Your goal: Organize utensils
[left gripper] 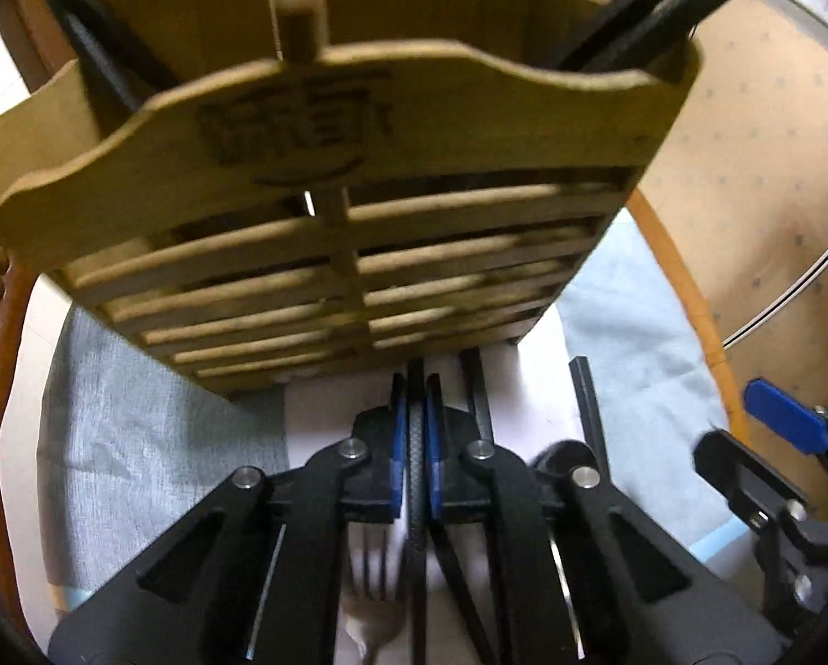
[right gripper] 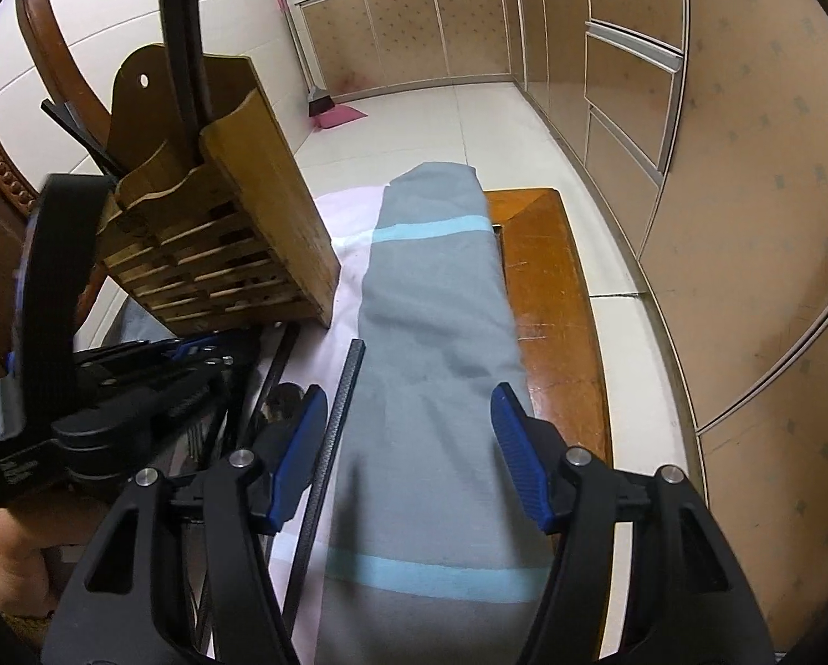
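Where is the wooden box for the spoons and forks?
In the left wrist view the wooden utensil holder stands right ahead of the left gripper. In the right wrist view it is on the left, beside the grey cloth.

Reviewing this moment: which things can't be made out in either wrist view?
- Burned mark on the wooden holder: motion-blurred, left wrist view.
- Fork: handle hidden under the left gripper.
- Utensils inside the holder: ends cut off by the top edge, both views.
- Dark round utensil: half hidden behind the right gripper.
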`<state>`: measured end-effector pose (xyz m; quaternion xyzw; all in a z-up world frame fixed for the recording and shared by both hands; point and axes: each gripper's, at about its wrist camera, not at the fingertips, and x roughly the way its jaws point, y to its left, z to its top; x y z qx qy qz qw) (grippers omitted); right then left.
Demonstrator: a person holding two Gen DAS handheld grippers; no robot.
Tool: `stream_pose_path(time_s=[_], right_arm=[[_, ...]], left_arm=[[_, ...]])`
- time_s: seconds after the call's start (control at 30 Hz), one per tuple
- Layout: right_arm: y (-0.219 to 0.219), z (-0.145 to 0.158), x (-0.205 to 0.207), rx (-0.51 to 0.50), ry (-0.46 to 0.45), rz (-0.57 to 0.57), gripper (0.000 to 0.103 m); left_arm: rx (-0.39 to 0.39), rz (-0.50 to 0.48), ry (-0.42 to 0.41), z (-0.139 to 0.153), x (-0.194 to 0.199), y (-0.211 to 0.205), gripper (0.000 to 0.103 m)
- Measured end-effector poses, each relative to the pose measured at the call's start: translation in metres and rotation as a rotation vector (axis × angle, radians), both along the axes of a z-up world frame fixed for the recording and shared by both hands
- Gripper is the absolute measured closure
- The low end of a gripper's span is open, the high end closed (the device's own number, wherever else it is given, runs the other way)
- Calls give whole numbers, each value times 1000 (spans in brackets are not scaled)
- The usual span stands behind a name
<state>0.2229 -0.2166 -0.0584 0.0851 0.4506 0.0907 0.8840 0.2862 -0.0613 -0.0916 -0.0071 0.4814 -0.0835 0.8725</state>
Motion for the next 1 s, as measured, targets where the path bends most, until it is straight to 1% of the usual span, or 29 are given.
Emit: stream_pose_path(time_s=[0.03,0.1,0.13,0.2,0.27,0.3,0.37,0.4,0.43,0.47,0.5,0.57,0.6,0.67,0.7,0.73,0.77,0.8,0.83,0.9,0.93,0.97,1.0], right_arm=[[0,-1,1,0,2,0,41],[2,-4,3,3,7,5,41],[4,-4,4,4,8,9,41],[10,-5,8,-1,5,17,42],[16,-7,15,-9,7,22,43],[18,-8,17,-11,11,24,45],[24,-12,24,-19,21,35,50],[27,-15,28,-29,24,37,52],[30,-17,33,-38,33,41,54],[32,-19,36,-42,39,42,56],[34,-22,41,-48,45,41,56],[39,-28,50,-58,60,45,58],[40,-31,53,-61,69,49,59],[46,-36,59,-83,76,54,60],[48,-36,61,-99,76,56,61],[50,-35,62,-110,78,58,63],[51,-35,62,-121,80,60,67],[52,-35,62,-130,79,65,72],[54,-35,61,-143,78,78,75],[55,-34,61,-146,82,94,88],[54,-34,60,-143,85,102,89],[55,-34,59,-143,85,107,91],[54,-34,58,-143,86,114,91]], left_arm=[[-11,-1,-22,8,-6,3,103],[-37,7,-64,26,-18,10,103],[-78,9,-88,41,-28,17,103],[-127,6,-134,63,-43,28,103],[-146,6,-195,85,-62,36,103],[-152,7,-236,97,-74,40,103],[-155,0,-284,113,-92,45,103],[-154,-5,-290,117,-101,48,103],[-153,-8,-277,119,-101,51,103],[-143,-20,-246,116,-100,50,103],[-112,-36,-216,108,-97,46,103],[-32,-38,-171,91,-90,36,103],[-5,-44,-145,83,-88,33,102],[18,-59,-88,64,-81,26,91],[36,-59,-57,53,-79,22,82],[41,-63,-40,48,-89,25,82],[50,-74,-19,42,-92,20,82],[76,-93,12,34,-93,15,82],[96,-104,27,28,-96,12,82],[127,-129,74,13,-104,3,83],[145,-141,90,10,-115,-3,89],[165,-150,105,4,-117,-5,90],[179,-155,85,4,-120,-7,90]])
